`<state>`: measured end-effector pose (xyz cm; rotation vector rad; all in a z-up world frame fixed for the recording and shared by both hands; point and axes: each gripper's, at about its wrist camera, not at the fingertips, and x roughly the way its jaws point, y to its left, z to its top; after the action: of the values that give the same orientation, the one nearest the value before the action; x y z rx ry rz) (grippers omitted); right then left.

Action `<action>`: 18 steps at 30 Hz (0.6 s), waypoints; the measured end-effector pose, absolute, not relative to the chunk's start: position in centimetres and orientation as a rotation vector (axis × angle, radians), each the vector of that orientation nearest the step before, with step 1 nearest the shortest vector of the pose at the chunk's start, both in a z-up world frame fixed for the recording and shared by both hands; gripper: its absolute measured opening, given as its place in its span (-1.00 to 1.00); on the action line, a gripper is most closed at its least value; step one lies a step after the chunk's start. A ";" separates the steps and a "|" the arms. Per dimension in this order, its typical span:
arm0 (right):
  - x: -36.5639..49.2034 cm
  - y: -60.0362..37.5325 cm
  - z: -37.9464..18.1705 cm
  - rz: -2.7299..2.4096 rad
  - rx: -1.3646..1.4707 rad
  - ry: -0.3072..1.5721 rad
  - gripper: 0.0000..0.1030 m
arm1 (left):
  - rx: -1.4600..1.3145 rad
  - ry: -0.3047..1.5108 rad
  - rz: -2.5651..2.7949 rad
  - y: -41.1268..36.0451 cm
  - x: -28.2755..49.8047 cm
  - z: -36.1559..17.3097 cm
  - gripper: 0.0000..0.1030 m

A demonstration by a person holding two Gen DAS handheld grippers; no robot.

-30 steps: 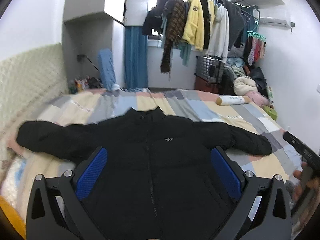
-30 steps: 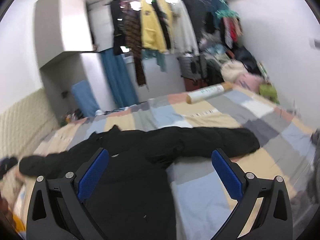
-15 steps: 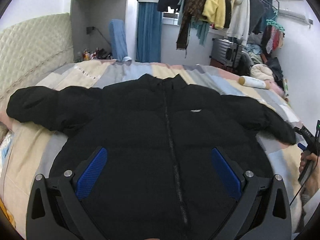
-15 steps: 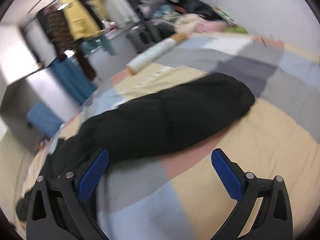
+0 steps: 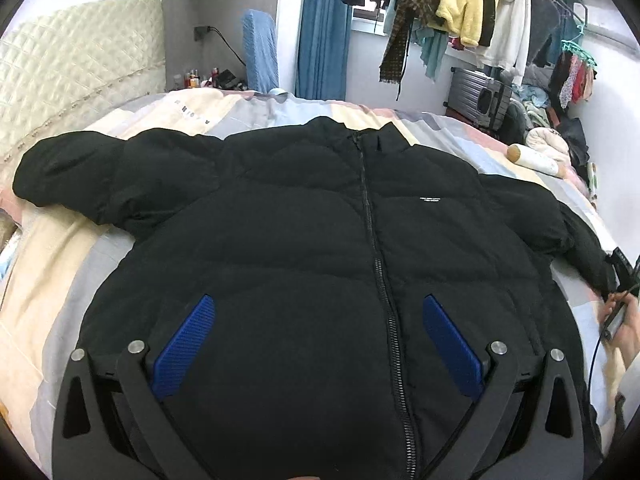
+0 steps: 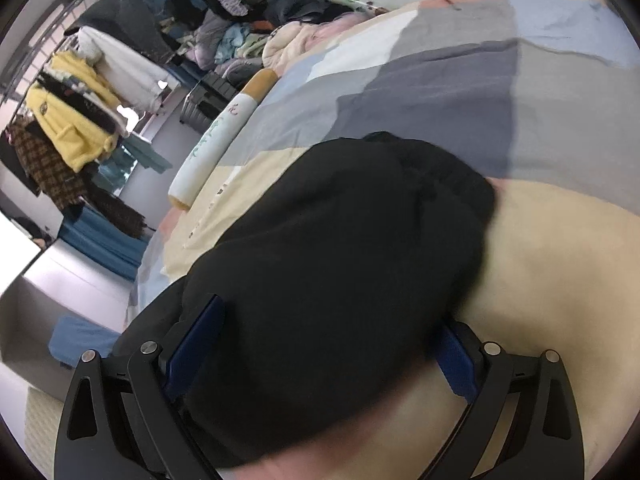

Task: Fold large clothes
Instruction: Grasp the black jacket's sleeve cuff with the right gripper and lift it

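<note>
Across the bed [image 5: 60, 280], with its patchwork cover of cream, grey, pale blue and pink blocks, I've got the black puffer jacket [image 5: 320, 240] lying flat, zipped, sleeves spread to 9 and 3 o'clock. My left gripper [image 5: 318, 344] hovers over the jacket's lower front with its jaws wide apart, nothing in them. Over on the other cam, my right gripper [image 6: 320, 344] has the end of the right sleeve [image 6: 340, 260] sitting between its blue pads and the jaws are closing in; can't see them pinching it yet. Room's pretty cluttered: quilted headboard [image 5: 72, 72] at 10 o'clock, blue curtain [image 5: 324, 40] at 12, a rack of hanging clothes [image 5: 460, 8] at 1, a grey suitcase [image 5: 476, 92] below it, and a long roll pillow [image 6: 220, 136] along the bed's far edge.
</note>
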<state>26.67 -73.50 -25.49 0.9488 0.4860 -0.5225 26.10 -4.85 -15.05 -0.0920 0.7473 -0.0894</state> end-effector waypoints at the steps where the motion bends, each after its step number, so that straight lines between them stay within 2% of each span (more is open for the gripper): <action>1: 26.6 -73.5 -25.5 -0.521 0.942 0.485 0.89 | -0.090 0.749 -0.091 -4.9 26.1 -15.1 1.00; 6: 28.9 -74.5 -25.6 -0.490 0.941 0.448 0.88 | -0.097 0.755 -0.097 -4.6 26.9 -15.7 1.00; 8: 29.5 -74.8 -25.4 -0.479 0.920 0.442 0.67 | -0.107 0.761 -0.096 -4.3 27.1 -15.9 1.00; 9: 29.7 -74.9 -25.3 -0.477 0.921 0.445 0.64 | -0.114 0.763 -0.097 -4.1 27.1 -16.0 1.00; 12: 30.6 -75.1 -24.8 -0.436 0.937 0.462 0.22 | -0.105 0.766 -0.100 -4.0 27.4 -16.2 1.00; 14: 31.2 -75.0 -23.8 -0.436 0.921 0.488 -0.41 | -0.099 0.769 -0.103 -3.7 27.4 -16.3 1.00; 16: 31.2 -74.8 -22.2 -0.443 0.904 0.495 -0.63 | -0.101 0.777 -0.110 -3.5 27.5 -16.4 1.00; 18: 30.9 -74.3 -19.9 -0.454 0.848 0.492 -0.74 | -0.113 0.786 -0.118 -3.1 27.6 -16.3 1.00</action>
<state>30.89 -74.27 -19.91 0.8477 0.4915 -0.4538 27.60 -3.11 -16.27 -0.1129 0.7864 -0.1182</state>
